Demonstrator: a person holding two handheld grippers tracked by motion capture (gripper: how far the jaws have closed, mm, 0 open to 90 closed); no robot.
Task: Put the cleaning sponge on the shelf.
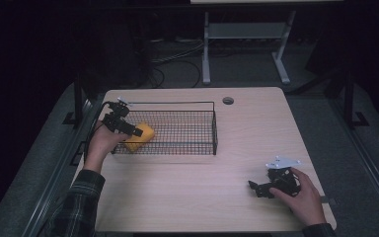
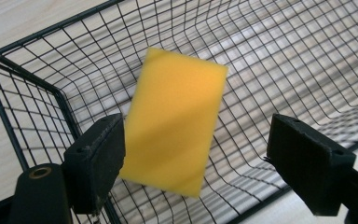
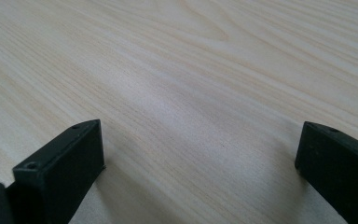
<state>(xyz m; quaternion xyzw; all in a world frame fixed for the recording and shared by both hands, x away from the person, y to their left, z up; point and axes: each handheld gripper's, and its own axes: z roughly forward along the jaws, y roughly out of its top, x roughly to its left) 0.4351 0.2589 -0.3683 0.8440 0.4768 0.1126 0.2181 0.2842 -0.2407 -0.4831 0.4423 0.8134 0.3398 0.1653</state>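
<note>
sponge (image 2: 172,121) plain yellow, unlabelled | in wire basket (image 2: 279,51) | L gripper (image 2: 193,154) jaws apart

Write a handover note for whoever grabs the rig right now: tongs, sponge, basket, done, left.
Left tongs: open, at the left end of the basket, jaws wide on either side of the sponge, not clamped on it.
Right tongs: open, holding nothing, low over bare table at the near right.
Sponge: yellow, inside the basket at its left end. Whether it rests on the mesh I cannot tell.
Done: sponge is in the basket.
Left: probably draw the left tongs back out over the rim without snagging the wire.
</note>
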